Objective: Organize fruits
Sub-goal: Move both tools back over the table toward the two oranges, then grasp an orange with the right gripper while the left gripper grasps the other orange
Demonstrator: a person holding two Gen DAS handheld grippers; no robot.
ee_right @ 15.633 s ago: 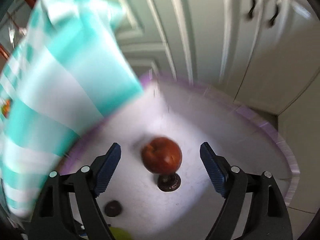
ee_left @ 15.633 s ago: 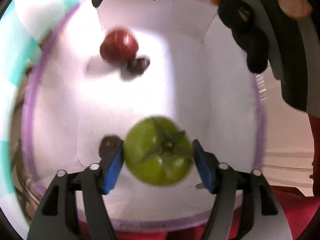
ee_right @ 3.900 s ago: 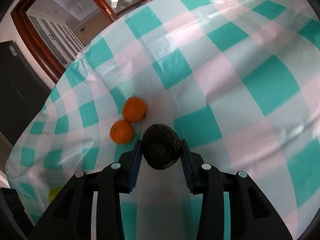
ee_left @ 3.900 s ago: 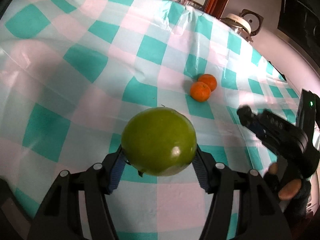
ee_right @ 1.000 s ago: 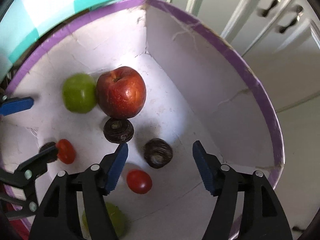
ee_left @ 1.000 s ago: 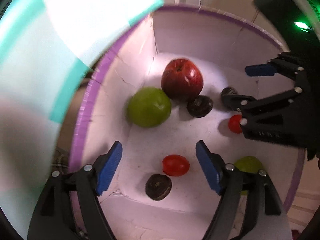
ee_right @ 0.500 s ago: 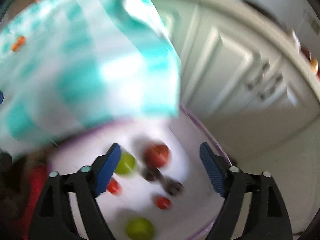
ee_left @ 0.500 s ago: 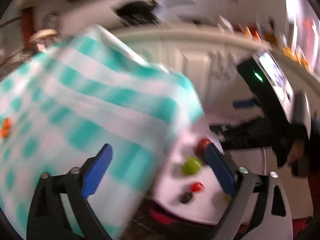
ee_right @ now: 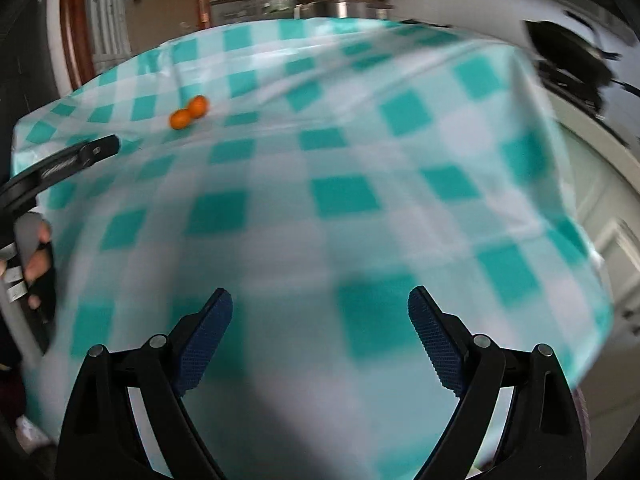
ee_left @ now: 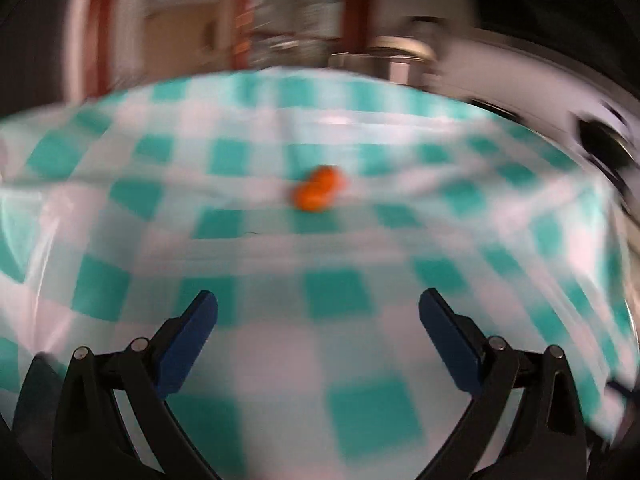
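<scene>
Two small oranges (ee_left: 319, 193) lie touching each other on the teal-and-white checked tablecloth (ee_left: 320, 360), far ahead in the left wrist view. They also show in the right wrist view (ee_right: 189, 113), at the far left of the table. My left gripper (ee_left: 318, 324) is open and empty above the cloth. My right gripper (ee_right: 320, 328) is open and empty above the near part of the table. The left gripper's black body (ee_right: 60, 164) shows at the left edge of the right wrist view. Both views are blurred by motion.
The tablecloth hangs over the table's right edge (ee_right: 560, 200). White cabinet doors (ee_right: 616, 248) stand to the right. A wooden door frame (ee_right: 76, 32) and a metal pot (ee_right: 344, 0) are behind the table. The box of fruit is out of view.
Both grippers have swung up and away from the purple-rimmed box, where they let go of the fruit, and now face the table with the two oranges. Both stay open.
</scene>
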